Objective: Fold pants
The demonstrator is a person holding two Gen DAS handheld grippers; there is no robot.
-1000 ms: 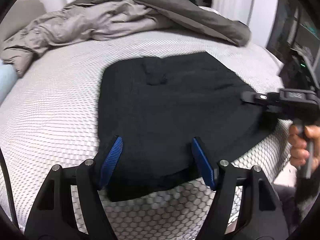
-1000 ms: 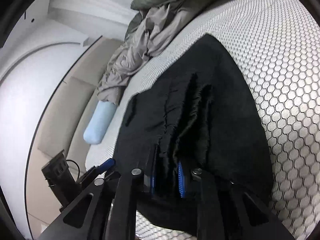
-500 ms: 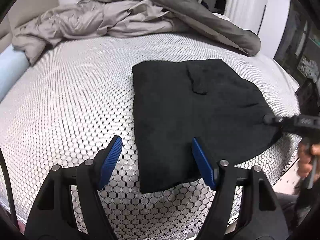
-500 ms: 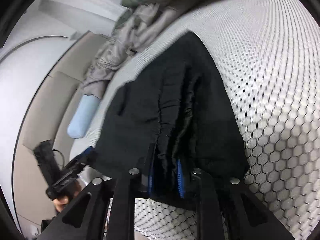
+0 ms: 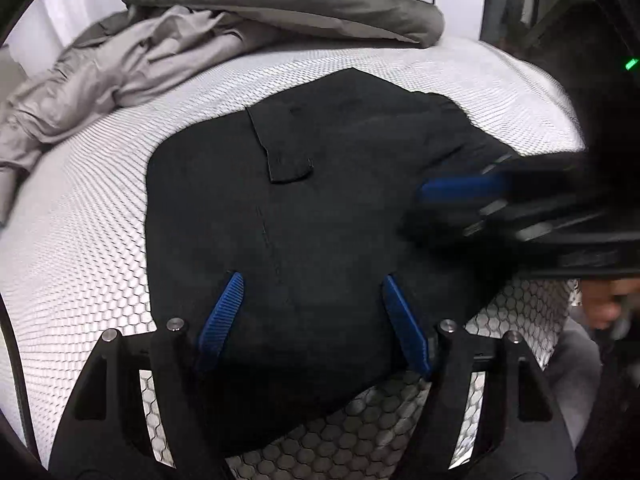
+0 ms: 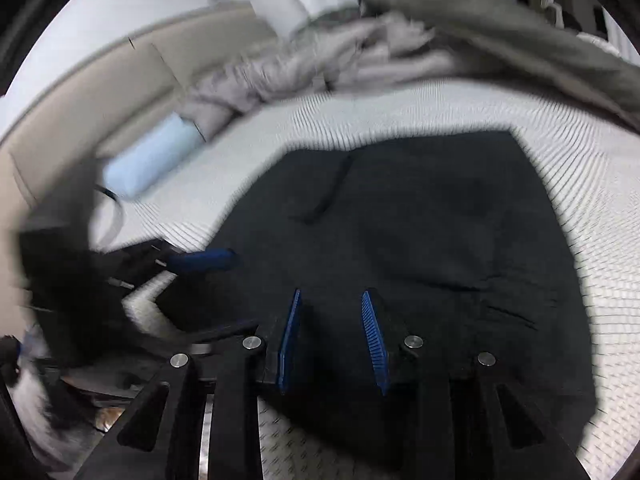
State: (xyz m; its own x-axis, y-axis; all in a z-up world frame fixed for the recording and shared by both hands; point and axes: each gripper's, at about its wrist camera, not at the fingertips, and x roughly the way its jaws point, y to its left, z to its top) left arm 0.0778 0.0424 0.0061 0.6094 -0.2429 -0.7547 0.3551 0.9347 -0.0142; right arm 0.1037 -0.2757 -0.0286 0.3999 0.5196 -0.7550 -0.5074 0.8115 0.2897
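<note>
Both tongs hung over the folded black pants point(image 5: 320, 208) near the mattress's point(image 5: 80, 220) front edge: my left gripper point(image 5: 310, 316) spread wide, my right gripper point(image 6: 332, 340) opening, pinching nothing. Bare mattress lay beyond; bedding point(image 5: 200, 36) crowded the far edge.

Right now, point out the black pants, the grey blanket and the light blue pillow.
black pants point(image 5: 340, 208), left wrist view, middle of fabric
grey blanket point(image 5: 280, 4), left wrist view, top fold
light blue pillow point(image 6: 152, 156), right wrist view, its middle

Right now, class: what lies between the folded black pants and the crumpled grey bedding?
Only bare honeycomb-patterned mattress separates the black pants from the grey bedding; the left wrist view shows it best.
</note>
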